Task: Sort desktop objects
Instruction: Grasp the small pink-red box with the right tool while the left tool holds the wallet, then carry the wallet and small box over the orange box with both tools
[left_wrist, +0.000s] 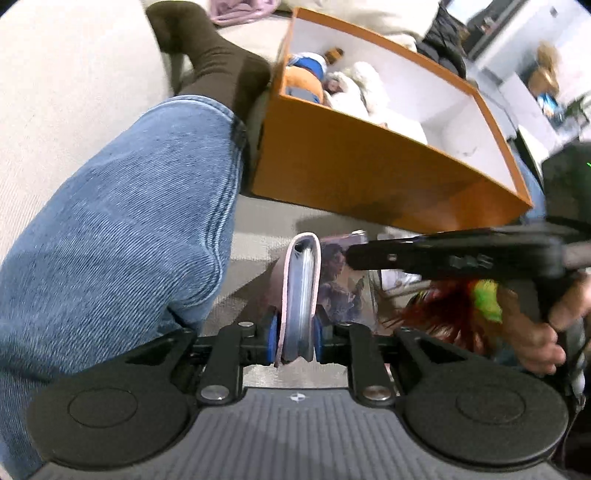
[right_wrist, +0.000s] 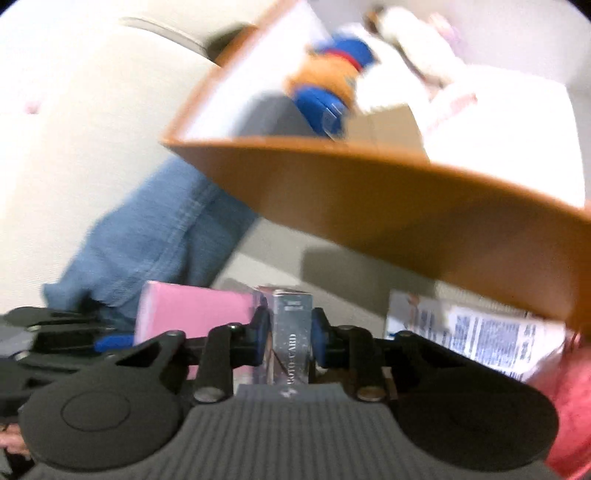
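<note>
The left gripper (left_wrist: 295, 341) was clamped on a pink card binder (left_wrist: 300, 295), held upright above the carpet, just in front of the orange box (left_wrist: 369, 177). The right gripper (right_wrist: 290, 341) squeezed a silver photo-card box (right_wrist: 291, 332) beside that binder.

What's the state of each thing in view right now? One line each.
left gripper: shut on the pink binder.
pink binder: closed, held upright on edge.
right gripper: pads at a silver card box.
silver card box: closed, standing between the pads.
orange box: open on top, plush toys inside.
printed packet: lying flat beside the orange box.
</note>
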